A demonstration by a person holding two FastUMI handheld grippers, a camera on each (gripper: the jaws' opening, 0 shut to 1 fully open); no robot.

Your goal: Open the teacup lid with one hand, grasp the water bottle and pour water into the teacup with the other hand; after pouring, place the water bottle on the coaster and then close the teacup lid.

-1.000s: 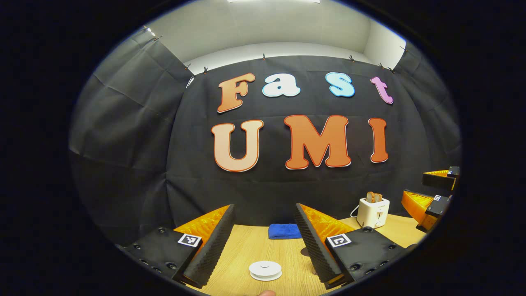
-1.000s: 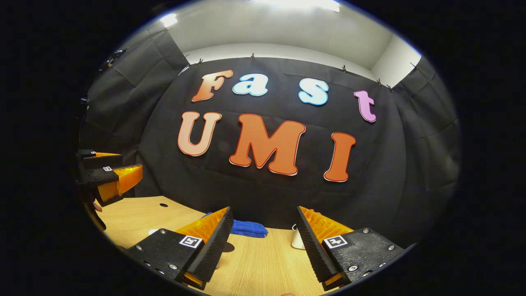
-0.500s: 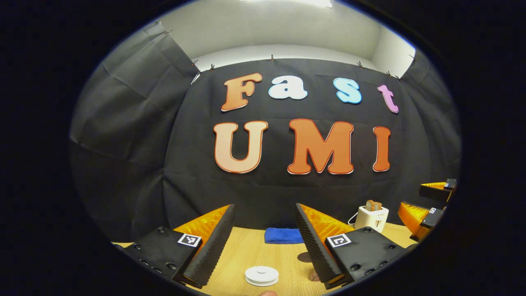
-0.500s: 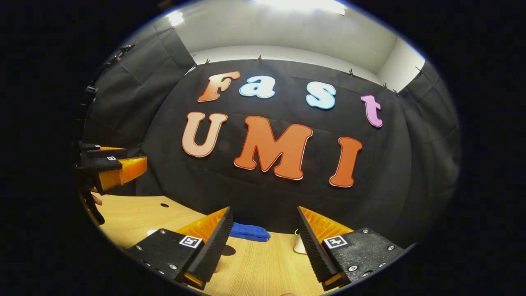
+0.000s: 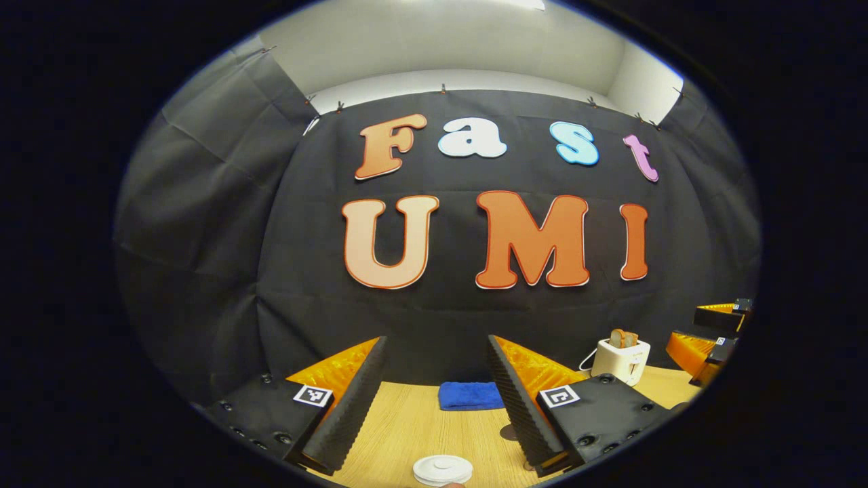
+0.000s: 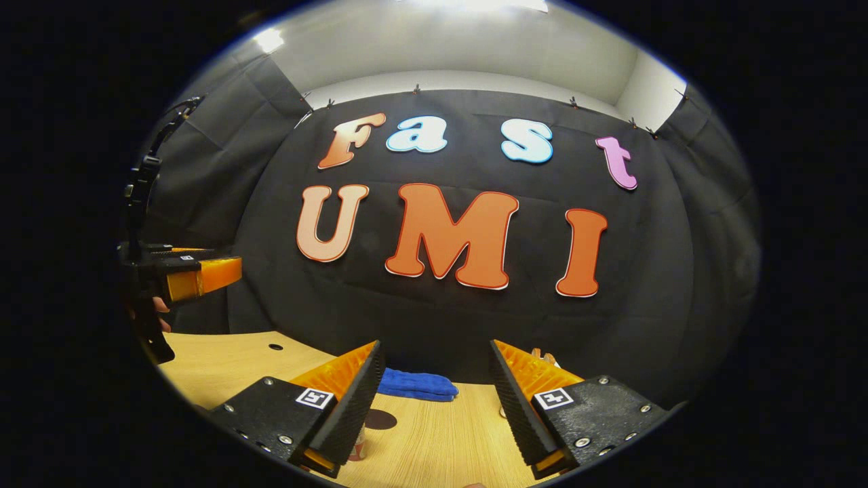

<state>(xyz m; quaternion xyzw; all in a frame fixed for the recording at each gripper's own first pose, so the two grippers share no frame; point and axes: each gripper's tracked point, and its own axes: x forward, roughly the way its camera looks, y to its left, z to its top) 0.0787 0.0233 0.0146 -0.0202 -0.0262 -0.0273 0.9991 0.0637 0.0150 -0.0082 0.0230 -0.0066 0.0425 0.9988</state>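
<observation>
The white round teacup lid [image 5: 442, 469] sits at the very bottom of the left gripper view, on the wooden table [image 5: 413, 427], below and between my left gripper's fingers. My left gripper [image 5: 435, 346] is open and holds nothing. A dark round coaster [image 6: 380, 419] lies on the table beside my right gripper's left finger. My right gripper [image 6: 435, 346] is open too, held above the table. A small reddish-white thing [image 6: 358, 447] peeks out under that finger; I cannot tell what it is. At the far left hangs the left gripper [image 6: 200, 274], above the table.
A folded blue cloth [image 5: 470, 395] lies at the table's back edge, against the black wall. A white toaster [image 5: 620, 357] with bread in it stands at the back right. The right gripper [image 5: 708, 332] hovers beyond it. A small hole [image 6: 275, 346] marks the tabletop.
The lid has slid lower in the left gripper view. In the right gripper view the left gripper sits higher, and the toaster has gone behind my right finger. Both grippers stay open.
</observation>
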